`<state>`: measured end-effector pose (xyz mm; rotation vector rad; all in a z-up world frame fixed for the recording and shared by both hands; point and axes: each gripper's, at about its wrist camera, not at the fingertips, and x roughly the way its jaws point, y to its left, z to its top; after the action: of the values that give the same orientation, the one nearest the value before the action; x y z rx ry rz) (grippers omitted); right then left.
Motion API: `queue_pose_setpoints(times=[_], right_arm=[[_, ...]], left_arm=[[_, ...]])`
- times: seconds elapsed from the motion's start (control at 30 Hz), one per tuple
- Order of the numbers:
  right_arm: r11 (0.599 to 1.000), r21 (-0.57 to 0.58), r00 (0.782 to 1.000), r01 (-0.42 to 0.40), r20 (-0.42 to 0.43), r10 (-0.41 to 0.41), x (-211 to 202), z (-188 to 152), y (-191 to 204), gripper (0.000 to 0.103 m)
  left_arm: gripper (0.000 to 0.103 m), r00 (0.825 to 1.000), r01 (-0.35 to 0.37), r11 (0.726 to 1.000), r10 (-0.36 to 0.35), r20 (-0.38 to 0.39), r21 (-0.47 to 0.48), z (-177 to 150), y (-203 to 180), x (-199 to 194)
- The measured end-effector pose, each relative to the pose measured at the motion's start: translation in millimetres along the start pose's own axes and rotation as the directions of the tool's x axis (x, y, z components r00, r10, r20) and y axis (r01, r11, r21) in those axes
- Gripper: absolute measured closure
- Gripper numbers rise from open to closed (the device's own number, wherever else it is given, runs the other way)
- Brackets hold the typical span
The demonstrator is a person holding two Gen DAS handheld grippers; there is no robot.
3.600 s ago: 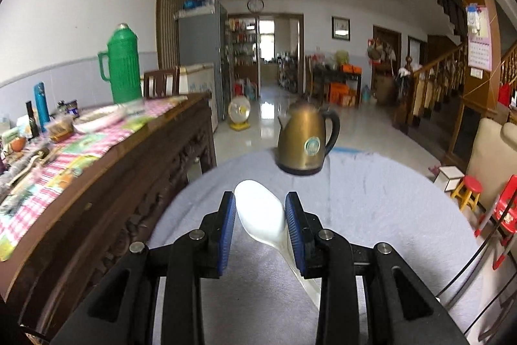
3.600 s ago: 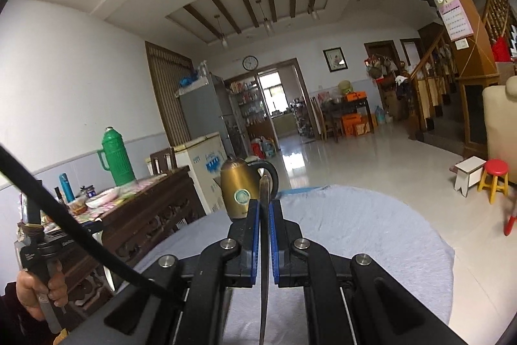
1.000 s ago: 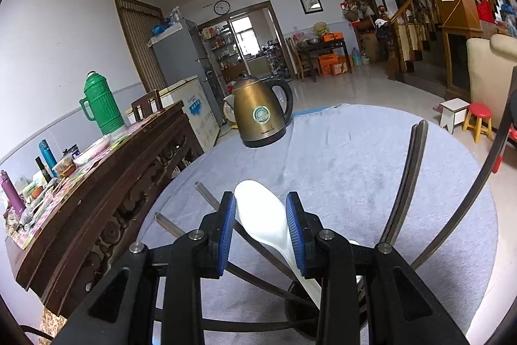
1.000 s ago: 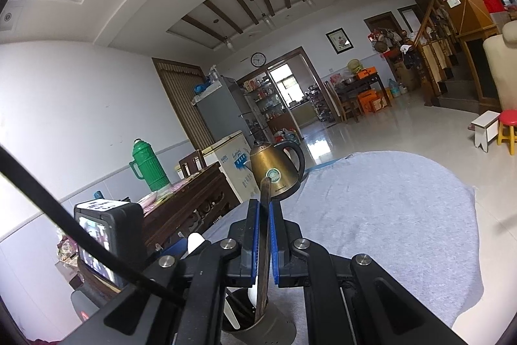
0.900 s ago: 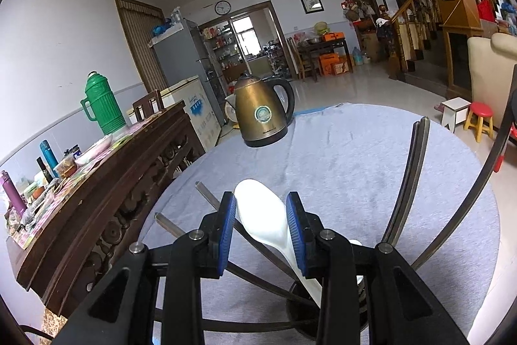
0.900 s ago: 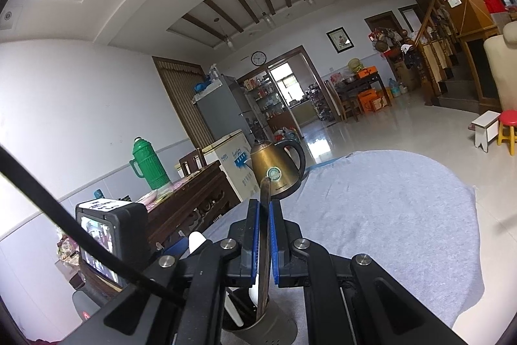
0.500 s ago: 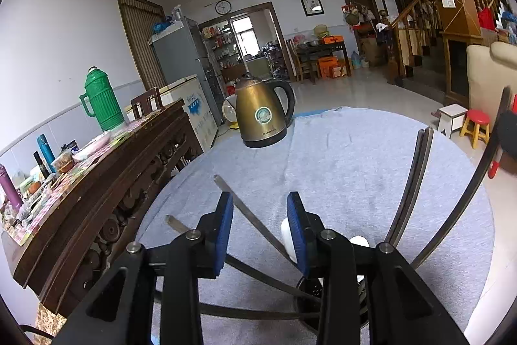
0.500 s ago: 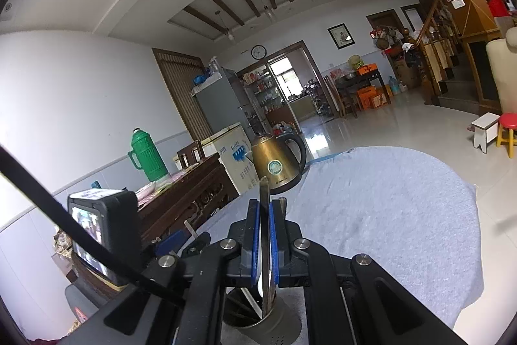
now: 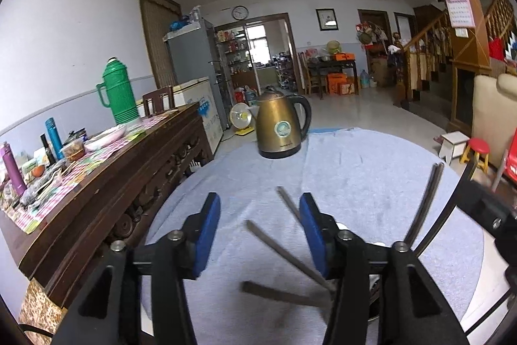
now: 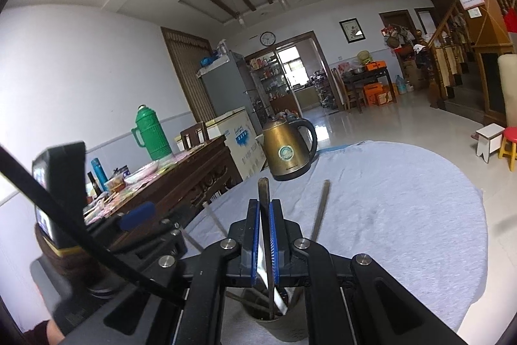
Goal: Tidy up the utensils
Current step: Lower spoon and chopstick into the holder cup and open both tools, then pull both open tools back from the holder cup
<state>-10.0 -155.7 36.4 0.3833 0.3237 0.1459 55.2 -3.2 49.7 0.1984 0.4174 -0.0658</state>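
With my left gripper [image 9: 259, 227] just opened and empty, my right gripper [image 10: 265, 235] clamps a knife [image 10: 263, 193]; next, lower it into the holder [image 10: 284, 333].

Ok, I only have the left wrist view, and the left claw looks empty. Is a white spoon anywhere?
Observer: The left claw has just been opening, with nothing between its jaws. The right wrist view shows the spoon standing in the holder.
Operator: What is the right claw doing?
Observer: The right claw is shut on a thin dark utensil, right above the holder.
Operator: Is that utensil in the holder yet?
Observer: Its lower end seems to reach inside the holder's rim, beside the spoon.
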Motion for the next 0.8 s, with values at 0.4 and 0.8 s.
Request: queue_pose_setpoints(times=[0.4,0.8], right_arm=[[0.997,-0.073,0.998,-0.010,-0.056,0.005,15,-8,50,0.093],[0.994,-0.079,0.997,0.070,-0.022,-0.072,2,1,57,0.057]], left_arm=[[0.045,0.999,-0.033,0.993,0.033,-0.004,-0.112,-5,65,-3],[0.030,0.999,-0.017,0.987,0.011,-0.040,-0.157,-18,101,-6]])
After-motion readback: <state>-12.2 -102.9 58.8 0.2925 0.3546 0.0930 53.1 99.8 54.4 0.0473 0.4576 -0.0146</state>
